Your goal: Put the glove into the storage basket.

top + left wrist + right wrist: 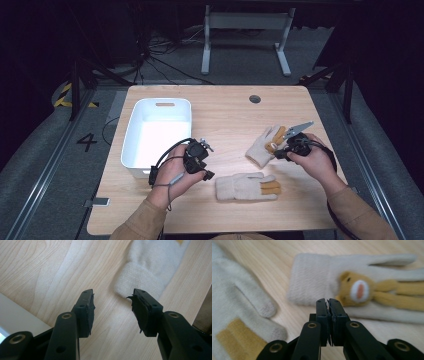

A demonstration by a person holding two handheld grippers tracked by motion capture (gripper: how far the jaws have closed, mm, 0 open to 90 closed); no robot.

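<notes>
Step looks like the approach phase: neither glove is gripped yet. Landmark is the white bin (156,135) on the table (225,110). Bear glove (367,290) lies well right of the bin, second cream glove (247,187) nearer it, toward the person. Right gripper (328,302) has its jaws together on nothing, just short of the bear glove's cuff. Left gripper (112,305) stands apart, empty, beside the bin. Next: part the right jaws, drop onto the cuff, pinch.

1. A bin (157,135) sits on the left half of the table (225,110).
2. One glove (247,187) lies near the front edge, right of the bin.
3. A second glove (264,146) lies behind it, further right.
</notes>
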